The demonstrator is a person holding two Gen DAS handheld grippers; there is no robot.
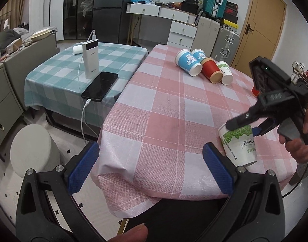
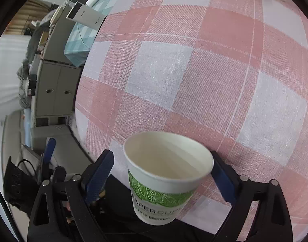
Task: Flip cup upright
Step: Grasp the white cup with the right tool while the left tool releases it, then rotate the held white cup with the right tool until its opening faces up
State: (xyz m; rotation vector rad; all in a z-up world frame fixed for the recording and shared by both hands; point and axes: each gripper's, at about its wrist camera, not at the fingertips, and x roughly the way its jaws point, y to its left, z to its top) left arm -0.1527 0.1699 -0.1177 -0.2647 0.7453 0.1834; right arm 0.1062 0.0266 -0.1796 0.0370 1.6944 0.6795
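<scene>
A pink-checked surface is seen bearing four paper cups lying on their sides at its far end. Near the front edge, a white and green cup is held off the cloth — somewhat tilted — by the right gripper, its jaws clamped on the cup. The left gripper is held empty at the near edge, jaws wide apart.

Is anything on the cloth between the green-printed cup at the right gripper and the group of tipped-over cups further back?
No. In the left wrist view, only bare pink checked tablecloth lies between the green-printed cup and the tipped-over cups.
</scene>
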